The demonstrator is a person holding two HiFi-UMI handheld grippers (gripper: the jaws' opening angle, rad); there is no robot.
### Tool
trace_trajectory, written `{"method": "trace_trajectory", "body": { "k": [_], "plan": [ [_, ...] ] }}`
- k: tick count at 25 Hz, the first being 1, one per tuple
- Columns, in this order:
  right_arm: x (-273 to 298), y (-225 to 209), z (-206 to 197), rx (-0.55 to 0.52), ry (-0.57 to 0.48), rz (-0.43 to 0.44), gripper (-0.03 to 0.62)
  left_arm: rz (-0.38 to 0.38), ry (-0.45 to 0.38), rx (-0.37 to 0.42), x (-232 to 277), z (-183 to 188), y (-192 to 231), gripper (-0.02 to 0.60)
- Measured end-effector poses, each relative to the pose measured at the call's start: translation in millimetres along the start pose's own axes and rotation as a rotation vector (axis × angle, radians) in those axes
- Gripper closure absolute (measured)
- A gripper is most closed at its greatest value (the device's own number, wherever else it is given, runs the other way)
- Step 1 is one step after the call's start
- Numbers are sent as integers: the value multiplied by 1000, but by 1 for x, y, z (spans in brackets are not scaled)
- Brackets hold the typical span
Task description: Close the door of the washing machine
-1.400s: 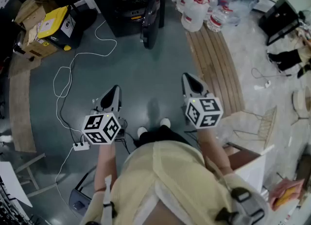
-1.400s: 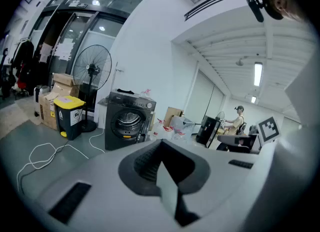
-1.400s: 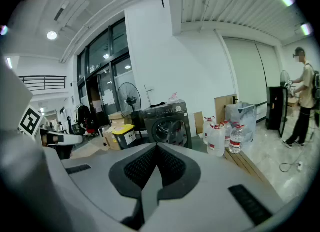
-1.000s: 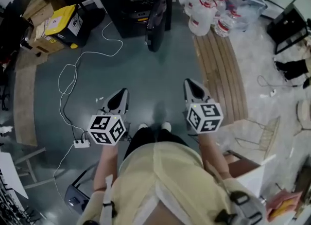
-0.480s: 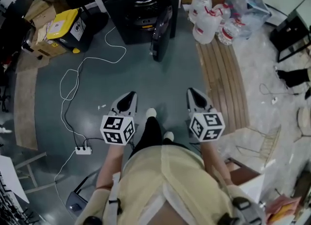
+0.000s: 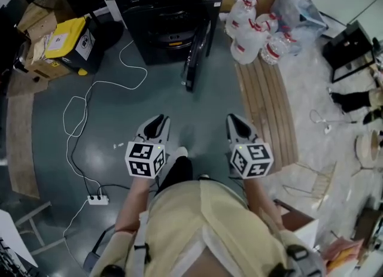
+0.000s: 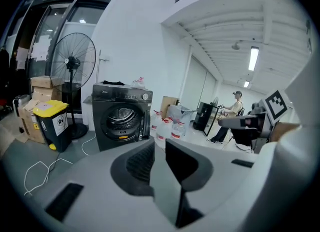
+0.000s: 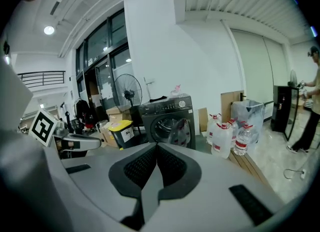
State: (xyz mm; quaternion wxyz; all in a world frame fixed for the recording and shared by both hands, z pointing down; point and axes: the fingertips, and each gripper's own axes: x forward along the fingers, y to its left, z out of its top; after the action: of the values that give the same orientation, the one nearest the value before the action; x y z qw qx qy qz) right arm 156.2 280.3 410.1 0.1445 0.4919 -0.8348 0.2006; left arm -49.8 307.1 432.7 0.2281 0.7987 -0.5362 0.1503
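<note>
Up ahead of both grippers, well apart from them: washing machine (image 6: 164, 6), door (image 6: 194, 54) swung out roughly square to its front; door hinged at the right side of the drum opening (image 6: 170, 33) as the head view shows it, long axis running from there back toward the person, free edge nearest; door line falls about midway between the two grippers, left gripper (image 6: 157, 127) marginally nearer the free edge; right gripper (image 6: 236, 123) sits on the outer-face side, so my read is it's better placed to push the door across and shut; left gripper jaws opening, small gap showing, nothing between them; right gripper jaws together, pads meeting, empty; neither touches anything, and the door is not yet reached.
</note>
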Motion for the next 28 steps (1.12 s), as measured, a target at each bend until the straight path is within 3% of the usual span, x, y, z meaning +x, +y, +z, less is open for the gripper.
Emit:
{"method": "trace_trajectory", "body": {
  "k": [10, 17, 28],
  "plan": [
    [55, 3, 11, 18, 34, -82, 588, -63, 7, 8, 40, 19, 52, 467],
    [82, -20, 17, 24, 52, -118, 588, -111, 40, 23, 86, 22, 51, 431],
    [176, -78, 53, -4, 74, -60, 588, -101, 38, 43, 177, 49, 48, 417]
  ]
}}
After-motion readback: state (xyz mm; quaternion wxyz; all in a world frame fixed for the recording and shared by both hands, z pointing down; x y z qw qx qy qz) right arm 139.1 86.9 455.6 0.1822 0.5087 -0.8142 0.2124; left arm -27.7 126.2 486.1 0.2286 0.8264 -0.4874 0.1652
